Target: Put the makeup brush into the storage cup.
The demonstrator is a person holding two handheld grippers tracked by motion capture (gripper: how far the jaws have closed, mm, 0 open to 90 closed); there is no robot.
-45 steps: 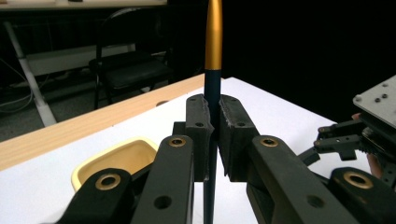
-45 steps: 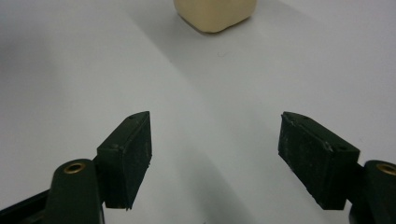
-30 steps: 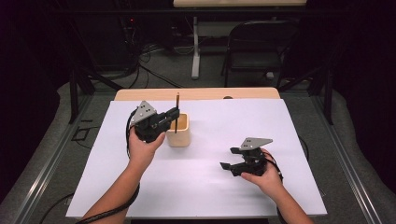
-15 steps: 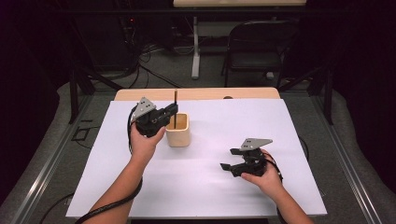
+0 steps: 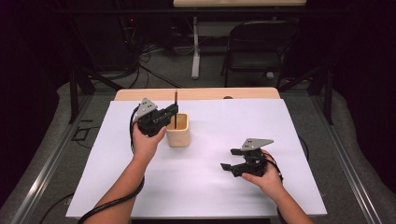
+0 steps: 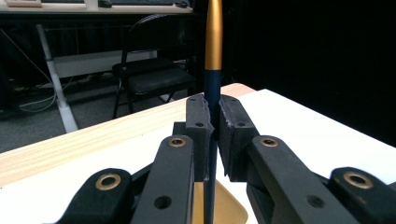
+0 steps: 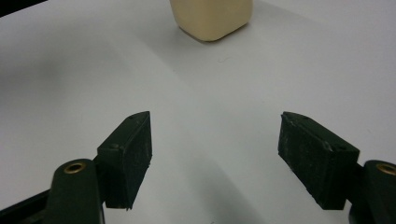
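The left hand-held gripper (image 5: 172, 111) is clamped on a slim dark blue pen (image 6: 212, 93) with a gold upper section, its two pads pressed against the barrel from either side. In the left gripper view the pen stands upright between the pads, and its lower end reaches down into the mouth of a pale tan cup (image 6: 227, 209) directly below. From the high view, the cup (image 5: 178, 130) sits on the white surface (image 5: 224, 186) toward its far left part, with the pen (image 5: 175, 99) rising above the cup's rim and the left hand just beside the cup on its left. The right hand-held gripper (image 5: 227, 165) rests low over the surface, well apart from the cup, toward the near right. Its jaws stand wide apart with nothing between them; in the right gripper view bare white surface lies between its pads (image 7: 127, 156), and the cup (image 7: 212, 17) appears farther off, ahead of them.
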